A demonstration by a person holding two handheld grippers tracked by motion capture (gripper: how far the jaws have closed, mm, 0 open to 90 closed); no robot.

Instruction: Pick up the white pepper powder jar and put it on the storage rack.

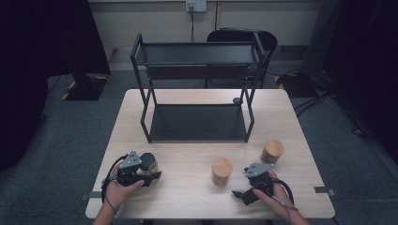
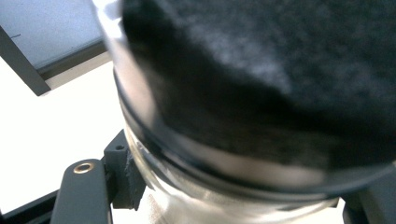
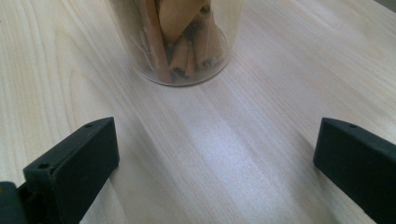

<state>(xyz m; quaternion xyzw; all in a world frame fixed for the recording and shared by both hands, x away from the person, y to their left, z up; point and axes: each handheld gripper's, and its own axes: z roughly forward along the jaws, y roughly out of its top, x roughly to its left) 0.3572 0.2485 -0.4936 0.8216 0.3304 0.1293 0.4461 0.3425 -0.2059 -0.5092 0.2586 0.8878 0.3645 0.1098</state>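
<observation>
Near the table's (image 1: pixel 187 197) front-left corner, our left gripper (image 1: pixel 149 176) clamps a dark-lidded jar (image 2: pixel 261 93), mostly hidden and blurred up close. Our right gripper (image 3: pixel 215 163) gapes wide before a cinnamon jar (image 3: pixel 180 39), its top cut off.

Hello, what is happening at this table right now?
A person holds a gripper in each hand. The left gripper is closed around a glass jar with a dark lid. The right gripper is open, facing a jar of brown sticks. Another wooden-lidded jar and a black shelf rack stand on the table.
</observation>
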